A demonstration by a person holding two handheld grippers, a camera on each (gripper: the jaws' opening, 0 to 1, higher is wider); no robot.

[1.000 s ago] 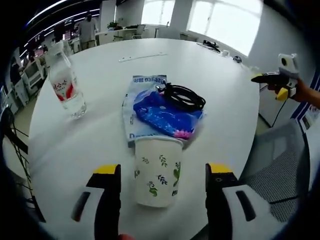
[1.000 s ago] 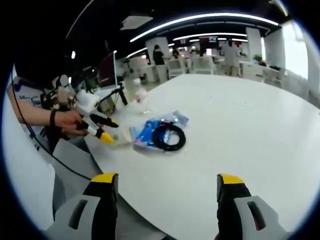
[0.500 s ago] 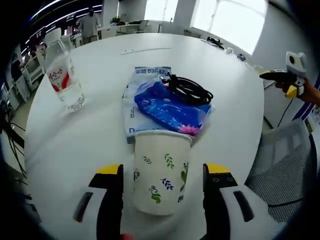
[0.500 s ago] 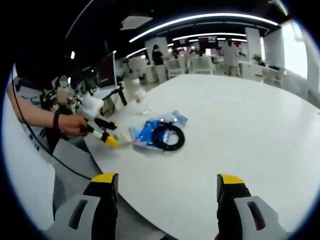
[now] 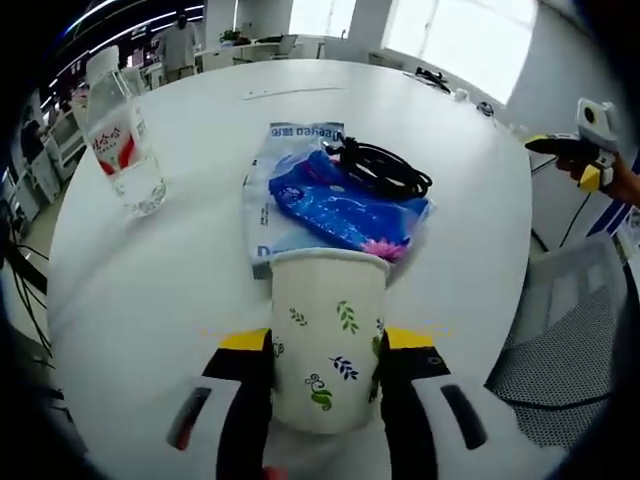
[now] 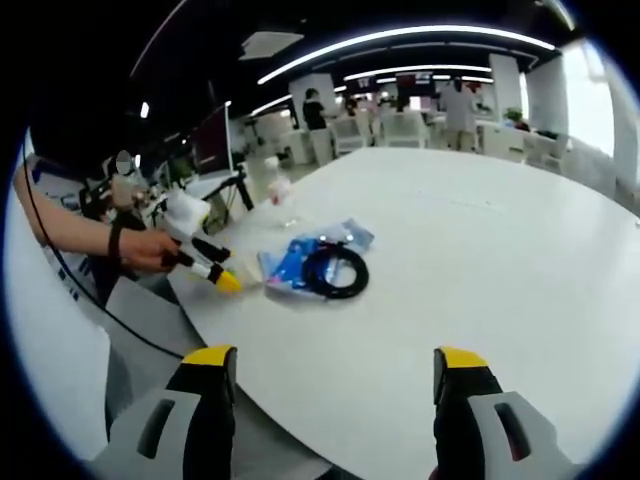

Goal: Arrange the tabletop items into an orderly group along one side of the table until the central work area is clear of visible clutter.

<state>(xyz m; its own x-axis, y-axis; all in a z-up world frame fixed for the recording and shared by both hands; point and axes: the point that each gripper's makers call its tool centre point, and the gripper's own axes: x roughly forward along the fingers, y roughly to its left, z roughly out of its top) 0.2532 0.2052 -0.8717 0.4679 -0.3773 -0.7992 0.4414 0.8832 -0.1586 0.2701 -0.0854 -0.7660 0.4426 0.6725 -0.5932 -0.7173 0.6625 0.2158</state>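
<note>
paper cup [image 5: 328, 340]: 1 | water bottle [image 5: 118, 140]: 1 | blue packet [image 5: 345, 205]: 1 | white packet [image 5: 278, 190]: 1 | black cable [image 5: 385, 168]: 1 | round table [image 5: 150, 290]: 1

left gripper [image 5: 325, 350] fingers drawn in, right gripper [image 6: 325, 365] fingers spread

Both tongs [image 5: 325, 350] [image 6: 325, 365] have grey-white jaws with yellow tips and black slots.

ahead: blue packet [image 5: 345, 205], cable [image 5: 385, 170] | left: bottle [image 5: 120, 140] | table [image 6: 500, 250] beyond probably free
</note>
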